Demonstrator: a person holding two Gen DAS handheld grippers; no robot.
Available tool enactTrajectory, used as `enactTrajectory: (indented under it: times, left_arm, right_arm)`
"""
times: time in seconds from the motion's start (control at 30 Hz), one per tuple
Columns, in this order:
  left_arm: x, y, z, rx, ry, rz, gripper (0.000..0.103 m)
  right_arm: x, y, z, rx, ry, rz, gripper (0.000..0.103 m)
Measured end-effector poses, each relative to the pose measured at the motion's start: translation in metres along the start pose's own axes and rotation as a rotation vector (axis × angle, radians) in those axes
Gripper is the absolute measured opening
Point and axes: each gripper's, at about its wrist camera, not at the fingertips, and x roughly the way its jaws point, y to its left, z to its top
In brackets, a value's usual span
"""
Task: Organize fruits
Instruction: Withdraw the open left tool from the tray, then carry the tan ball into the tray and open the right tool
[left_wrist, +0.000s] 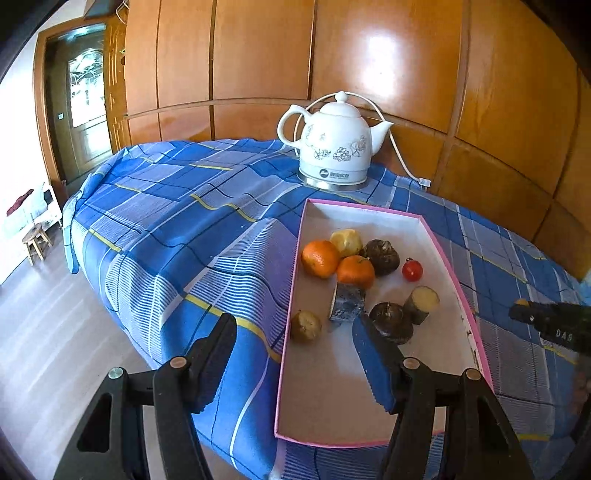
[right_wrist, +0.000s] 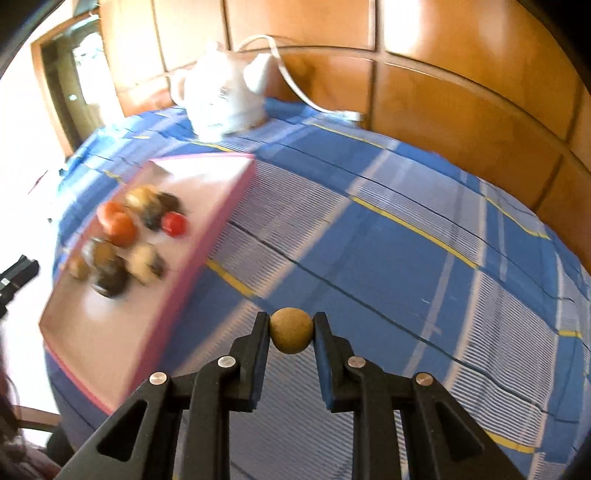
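— Where does the left wrist view look from?
— Near the counter's (left_wrist: 166, 206) left edge, facing the tray (left_wrist: 369, 387) close below.
— And the right?
— Right of the tray (right_wrist: 229, 199), facing far; both share the kettle (left_wrist: 334, 147).

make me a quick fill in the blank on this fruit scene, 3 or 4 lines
1. The right tool is shut on a small round ____ fruit.
2. The fruits lie in a shallow tray with a ____ rim.
3. Behind the tray stands a white ____.
4. The single small red fruit lies in the tray; the left tool is ____.

Missing words: brown; pink; kettle; open
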Motion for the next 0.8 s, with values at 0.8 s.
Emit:
enactTrajectory:
  times: [0.8]
  left_arm:
    - [0.000, 0.011, -0.001, -0.042, -0.009, -0.011, 0.066]
  right_arm:
    - [0.063, 0.075, 0.103, -0.075, 0.015, 0.086, 0.023]
